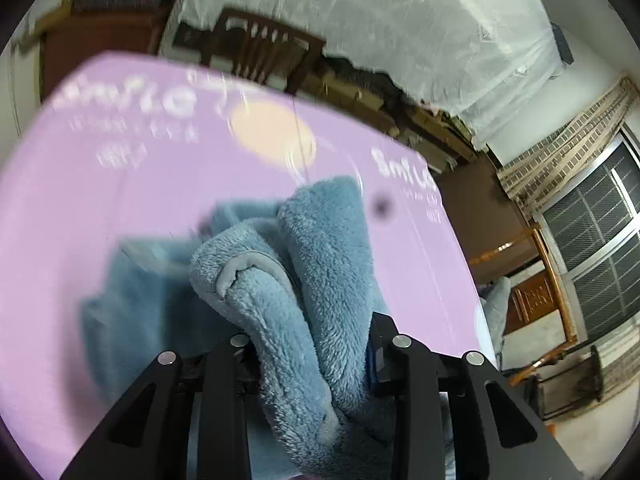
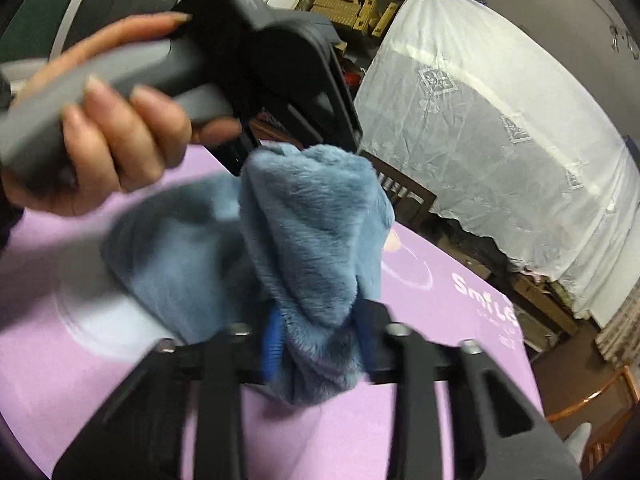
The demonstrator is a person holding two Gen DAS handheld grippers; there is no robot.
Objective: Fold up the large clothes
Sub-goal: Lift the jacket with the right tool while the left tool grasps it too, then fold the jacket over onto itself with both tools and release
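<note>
Two tools [image 1: 308,344] [image 2: 316,344], one blue fleece garment [image 1: 320,248], one purple mat [image 1: 80,200], one wooden chair [image 1: 264,52].

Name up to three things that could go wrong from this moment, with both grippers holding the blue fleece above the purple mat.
1. The left gripper grips a thick bunched wad of the blue fleece garment; such a bulky bite might slip out.
2. The right gripper and the left one meet close together on the same bundle, so they could collide.
3. Most of the fabric hangs crumpled over the purple mat, so the fold may come out uneven.
</note>
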